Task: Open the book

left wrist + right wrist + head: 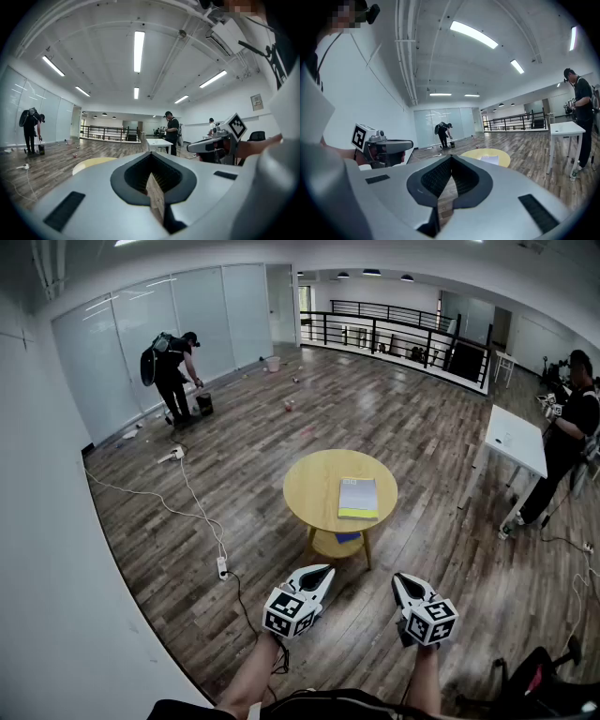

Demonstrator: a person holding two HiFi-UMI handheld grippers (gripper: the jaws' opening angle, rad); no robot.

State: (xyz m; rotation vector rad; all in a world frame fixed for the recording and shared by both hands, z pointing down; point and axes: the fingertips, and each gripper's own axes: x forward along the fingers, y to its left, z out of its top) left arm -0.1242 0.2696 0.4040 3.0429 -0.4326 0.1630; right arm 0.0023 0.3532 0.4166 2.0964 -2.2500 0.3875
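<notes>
While the book (358,498) lies closed and flat on the round yellow counter (309,486), a little right of the top's middle and near the centre of the head view, both of your grippers are well apart from it. Its grey cover faces up, with a yellow band along the edge nearest the bottom of the frame. Something blue (347,537) sits on the counter's lower shelf.

Your left gripper (325,570) and right gripper (396,578) hover side by side in the lower middle of the frame, over the wood floor (450,549), both pointing up-frame toward the counter. In the left gripper view your fingers (133,171) meet at the tips with nothing between them. In the right gripper view the fingers (436,177) are likewise pressed together and empty.

A white cable with a power strip (222,566) trails across the floor at left. One person (173,371) bends by the glass wall at upper left. Another person (572,432) stands beside a white table (516,439) at the right edge.
</notes>
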